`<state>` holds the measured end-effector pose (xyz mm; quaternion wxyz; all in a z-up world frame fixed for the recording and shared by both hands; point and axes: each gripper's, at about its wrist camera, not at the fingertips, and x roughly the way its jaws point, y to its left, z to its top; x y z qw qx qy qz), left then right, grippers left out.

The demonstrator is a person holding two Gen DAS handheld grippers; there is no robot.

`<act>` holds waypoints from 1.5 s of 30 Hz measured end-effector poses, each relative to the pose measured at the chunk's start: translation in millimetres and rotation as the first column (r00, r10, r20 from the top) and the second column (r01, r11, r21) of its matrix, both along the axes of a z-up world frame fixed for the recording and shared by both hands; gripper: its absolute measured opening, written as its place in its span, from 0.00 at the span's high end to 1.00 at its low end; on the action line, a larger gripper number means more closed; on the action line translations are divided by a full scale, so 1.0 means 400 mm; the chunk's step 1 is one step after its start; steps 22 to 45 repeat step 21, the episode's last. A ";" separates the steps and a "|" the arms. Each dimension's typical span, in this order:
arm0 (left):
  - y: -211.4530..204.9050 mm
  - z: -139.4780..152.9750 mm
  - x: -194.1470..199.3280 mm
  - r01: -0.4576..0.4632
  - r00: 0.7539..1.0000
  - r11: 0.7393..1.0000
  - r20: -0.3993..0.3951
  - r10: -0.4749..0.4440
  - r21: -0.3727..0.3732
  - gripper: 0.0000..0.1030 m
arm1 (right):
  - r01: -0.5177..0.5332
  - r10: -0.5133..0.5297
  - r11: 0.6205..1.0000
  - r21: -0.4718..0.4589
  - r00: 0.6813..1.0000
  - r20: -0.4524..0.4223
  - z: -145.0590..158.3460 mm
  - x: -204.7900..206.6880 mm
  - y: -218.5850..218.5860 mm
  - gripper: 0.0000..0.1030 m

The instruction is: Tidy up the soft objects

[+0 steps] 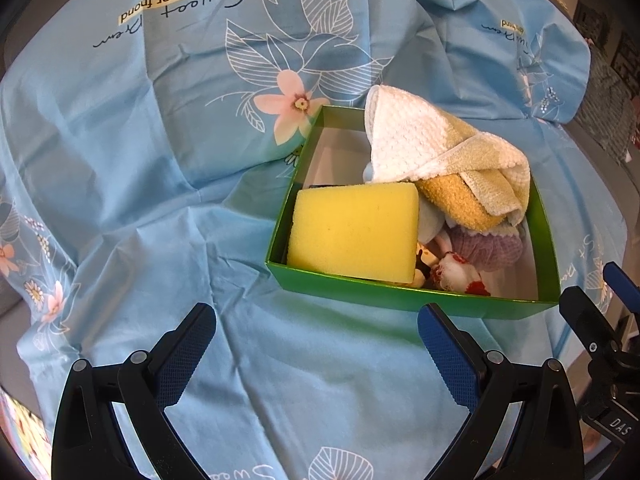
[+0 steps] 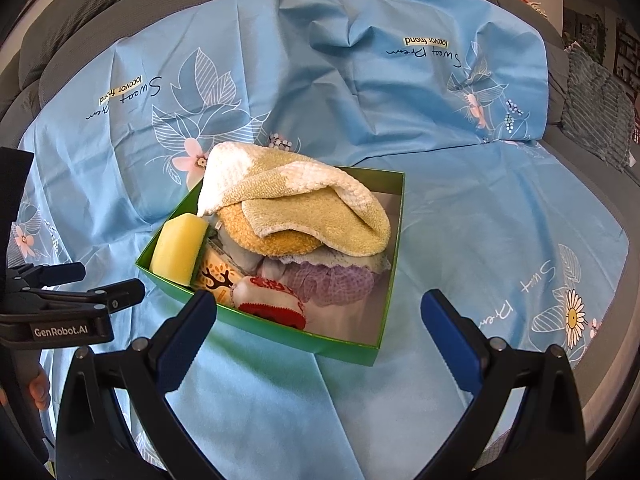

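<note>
1. My green box (image 1: 408,300) sits on the blue floral sheet (image 1: 140,200), and every soft thing I can see is inside its walls
2. In the left wrist view the yellow sponge (image 1: 352,232) leans against the box's left wall; to its right there is bare white floor only along the far left corner and the near right corner
3. The white and yellow towel (image 1: 432,148) is heaped highest, rising above the far rim and draped over an orange knitted cloth (image 1: 456,200)
4. Under those lie a lilac checked cloth (image 1: 492,248) and a red and white pouch (image 1: 456,276) near the front wall
5. The right wrist view also shows an orange tree-print piece (image 2: 216,276) between the sponge and the pouch
6. The sheet is open and wrinkled all round the box, with wide free cloth to the left, in front and to the right; grey sofa cushions (image 2: 100,4) edge it at the back
7. My left gripper (image 1: 316,344) hangs just short of the front wall, fingers spread wide, nothing between them
8. My right gripper (image 2: 320,328) points at the box's near corner, its jaws likewise wide apart and empty, the left finger (image 2: 188,332) overlapping the front wall in view
9. Each gripper shows at the edge of the other's view, so they sit side by side, apart
</note>
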<state>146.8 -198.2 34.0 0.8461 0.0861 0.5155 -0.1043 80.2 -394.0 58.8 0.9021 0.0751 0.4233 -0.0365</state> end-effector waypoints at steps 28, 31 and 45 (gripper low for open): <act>-0.010 -0.014 0.013 0.011 1.000 1.000 -0.016 -0.011 -0.006 0.02 | 0.008 -0.008 1.000 -0.003 1.000 -0.010 -0.009 0.008 0.004 0.01; -0.010 -0.014 0.013 0.011 1.000 1.000 -0.016 -0.011 -0.006 0.02 | 0.008 -0.008 1.000 -0.003 1.000 -0.010 -0.009 0.008 0.004 0.01; -0.010 -0.014 0.013 0.011 1.000 1.000 -0.016 -0.011 -0.006 0.02 | 0.008 -0.008 1.000 -0.003 1.000 -0.010 -0.009 0.008 0.004 0.01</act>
